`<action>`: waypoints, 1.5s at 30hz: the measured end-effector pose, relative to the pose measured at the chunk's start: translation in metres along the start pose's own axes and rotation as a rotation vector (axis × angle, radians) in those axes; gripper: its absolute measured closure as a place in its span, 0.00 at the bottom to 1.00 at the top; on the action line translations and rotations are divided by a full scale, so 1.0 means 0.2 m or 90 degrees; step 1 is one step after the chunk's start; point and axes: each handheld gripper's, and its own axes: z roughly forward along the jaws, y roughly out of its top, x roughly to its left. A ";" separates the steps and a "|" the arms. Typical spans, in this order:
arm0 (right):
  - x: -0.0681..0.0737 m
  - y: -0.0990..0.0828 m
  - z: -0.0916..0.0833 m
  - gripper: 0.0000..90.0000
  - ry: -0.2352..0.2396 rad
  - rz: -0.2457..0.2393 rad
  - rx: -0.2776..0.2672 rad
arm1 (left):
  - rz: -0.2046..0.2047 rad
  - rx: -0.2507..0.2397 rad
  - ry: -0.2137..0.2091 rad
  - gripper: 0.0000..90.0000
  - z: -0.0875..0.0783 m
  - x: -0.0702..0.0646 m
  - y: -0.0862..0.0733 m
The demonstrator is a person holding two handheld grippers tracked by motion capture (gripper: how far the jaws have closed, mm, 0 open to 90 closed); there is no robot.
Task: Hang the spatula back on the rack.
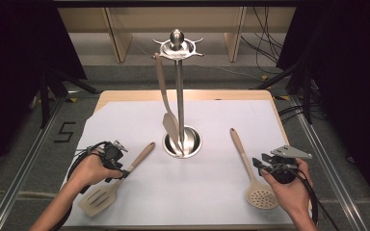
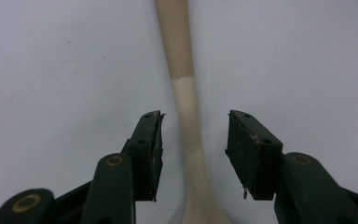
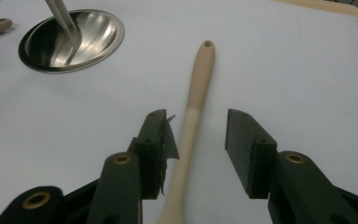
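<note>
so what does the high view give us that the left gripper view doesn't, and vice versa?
High view alone: the stand with a turner hung on it, the skimmer, the right gripper, both hands. Left gripper view alone: the left gripper open, pads clear of the handle running between them. Both: the slotted turner on the white sheet.

Both grippers (image 1: pixel 117 166) (image 1: pixel 265 163) low, fingers (image 2: pixel 149 144) parted (left narrower).
</note>
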 end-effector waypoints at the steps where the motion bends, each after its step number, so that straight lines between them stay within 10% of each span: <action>1: 0.00 0.00 0.00 0.66 0.000 0.001 0.000 | 0.004 0.013 -0.002 0.61 0.01 0.00 0.00; 20: 0.00 0.00 -0.01 0.66 -0.001 0.004 0.014 | 0.011 0.135 0.015 0.70 0.10 -0.03 0.01; 31: -0.02 0.00 0.00 0.66 0.004 -0.023 0.007 | -0.043 0.187 0.005 0.80 0.11 -0.06 0.06; 34: -0.02 0.00 0.00 0.66 0.001 -0.025 0.007 | -0.086 0.176 0.005 0.84 0.11 -0.06 0.05; 45: -0.01 0.00 0.00 0.66 0.000 -0.011 0.009 | -0.108 0.047 0.005 0.86 0.09 -0.03 -0.06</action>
